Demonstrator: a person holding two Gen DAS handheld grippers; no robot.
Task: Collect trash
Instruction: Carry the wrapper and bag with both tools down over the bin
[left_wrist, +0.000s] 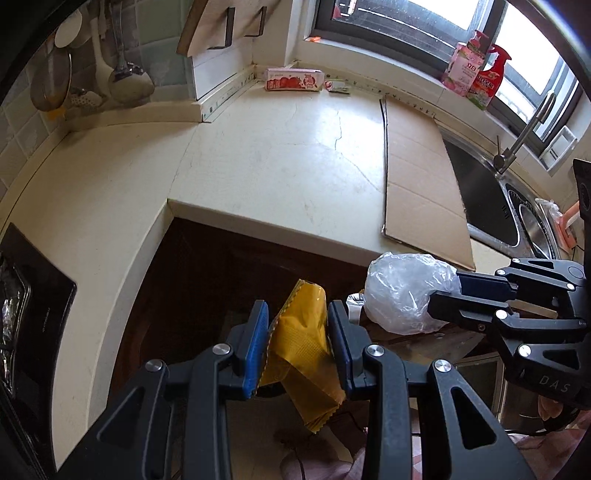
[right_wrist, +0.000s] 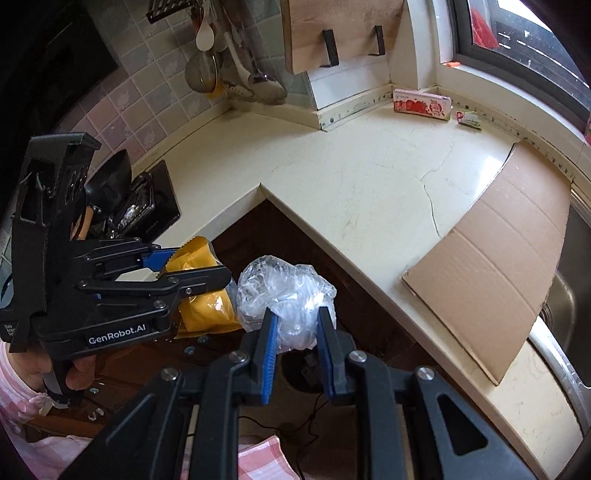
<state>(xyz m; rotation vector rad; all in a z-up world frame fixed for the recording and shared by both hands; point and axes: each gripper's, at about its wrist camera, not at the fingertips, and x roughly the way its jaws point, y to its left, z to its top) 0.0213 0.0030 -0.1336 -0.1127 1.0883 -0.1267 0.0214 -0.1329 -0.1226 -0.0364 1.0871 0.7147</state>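
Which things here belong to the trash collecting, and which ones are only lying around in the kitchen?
Part of the job:
- yellow wrapper, gripped in the left tool
- crumpled clear plastic bag, gripped in the right tool
- pink carton and small packet on the counter, probably trash too

Just lying about:
- flat cardboard sheet
- hanging utensils
- two bottles on the windowsill

Bright daylight from the window (left_wrist: 424, 26), blown-out panes, heavy fisheye bending, dark vignetted corners
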